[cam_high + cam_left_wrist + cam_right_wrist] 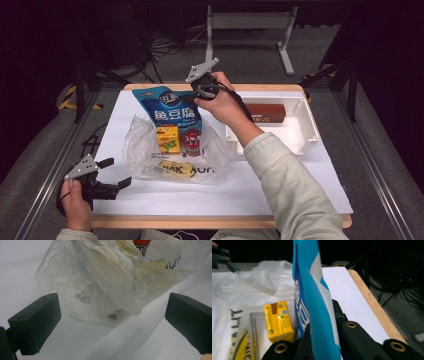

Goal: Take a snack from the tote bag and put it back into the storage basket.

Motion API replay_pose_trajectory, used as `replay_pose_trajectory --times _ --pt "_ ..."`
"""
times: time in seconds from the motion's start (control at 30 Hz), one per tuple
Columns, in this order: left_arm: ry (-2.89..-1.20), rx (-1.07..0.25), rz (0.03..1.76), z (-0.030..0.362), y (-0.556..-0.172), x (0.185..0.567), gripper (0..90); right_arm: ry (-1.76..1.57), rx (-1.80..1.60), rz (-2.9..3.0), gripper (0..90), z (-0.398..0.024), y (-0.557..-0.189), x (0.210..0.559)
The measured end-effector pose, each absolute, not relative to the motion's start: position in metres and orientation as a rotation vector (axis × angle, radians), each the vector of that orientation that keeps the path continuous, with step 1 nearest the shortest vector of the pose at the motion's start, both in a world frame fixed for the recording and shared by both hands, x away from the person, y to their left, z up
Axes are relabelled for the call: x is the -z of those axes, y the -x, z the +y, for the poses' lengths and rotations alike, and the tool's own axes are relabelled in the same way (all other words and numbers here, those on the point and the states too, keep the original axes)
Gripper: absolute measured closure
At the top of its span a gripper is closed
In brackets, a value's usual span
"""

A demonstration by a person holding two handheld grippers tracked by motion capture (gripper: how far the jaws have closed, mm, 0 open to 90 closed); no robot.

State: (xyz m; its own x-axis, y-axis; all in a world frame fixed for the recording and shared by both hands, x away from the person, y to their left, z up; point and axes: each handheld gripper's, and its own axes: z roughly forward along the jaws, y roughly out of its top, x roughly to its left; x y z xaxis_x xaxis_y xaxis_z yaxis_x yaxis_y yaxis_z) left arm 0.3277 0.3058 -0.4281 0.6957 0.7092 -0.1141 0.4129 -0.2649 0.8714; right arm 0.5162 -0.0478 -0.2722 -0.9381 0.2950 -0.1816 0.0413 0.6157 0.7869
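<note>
from above, the right gripper (201, 91) sits at about twelve o'clock on the white table (300, 170), its jaws clamped on the top edge of a blue snack pouch (172, 112) that stands tilted out of a clear plastic bag (145, 150) at the table's centre. inside the bag, just beside the pouch at its six o'clock, are a yellow carton (168, 139) and a red-labelled can (192, 142). a white tray (300, 135) at three o'clock holds a brown box (265, 112). the left gripper (114, 175) rests at eight o'clock, jaws spread, holding nothing. in the left gripper view, the two black jaws stand wide apart with the plastic bag (105, 285) near, not touched. in the right gripper view, the jaws pinch the blue pouch (312, 302) edge-on, with the yellow carton (278, 321) at nine o'clock of it.
</note>
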Motion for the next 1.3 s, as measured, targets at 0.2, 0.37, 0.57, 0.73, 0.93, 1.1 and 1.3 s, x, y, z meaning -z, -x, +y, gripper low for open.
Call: replay_pose_trajectory --times 0.2,0.37,0.57,0.73,0.93,1.1,1.3 --pt "-1.894 -0.366 0.871 0.305 -0.328 0.428 0.9 -0.261 -1.255 2.533 89.9 -0.049 -0.509 0.26" --pt "-1.892 -0.365 0.873 0.305 -0.328 0.428 1.0 -0.257 -1.277 2.519 89.9 -0.052 -0.503 0.248" --pt "-1.893 -0.364 0.873 0.305 -0.328 0.428 1.0 -0.254 -1.295 2.505 89.9 -0.053 -0.497 0.236" --pt "-1.891 -0.365 0.878 0.305 -0.328 0.428 1.0 -0.246 -1.301 2.491 89.9 -0.053 -0.492 0.227" --pt "-1.893 -0.364 0.877 0.305 -0.328 0.428 1.0 -0.244 -1.324 2.466 89.9 -0.055 -0.488 0.217" --pt "-1.892 -0.362 0.874 0.305 -0.328 0.428 1.0 -0.235 -1.339 2.45 89.9 -0.056 -0.484 0.21" --pt "-1.893 -0.36 0.881 0.306 -0.327 0.428 0.9 -0.229 -1.356 2.434 89.9 -0.057 -0.479 0.199"
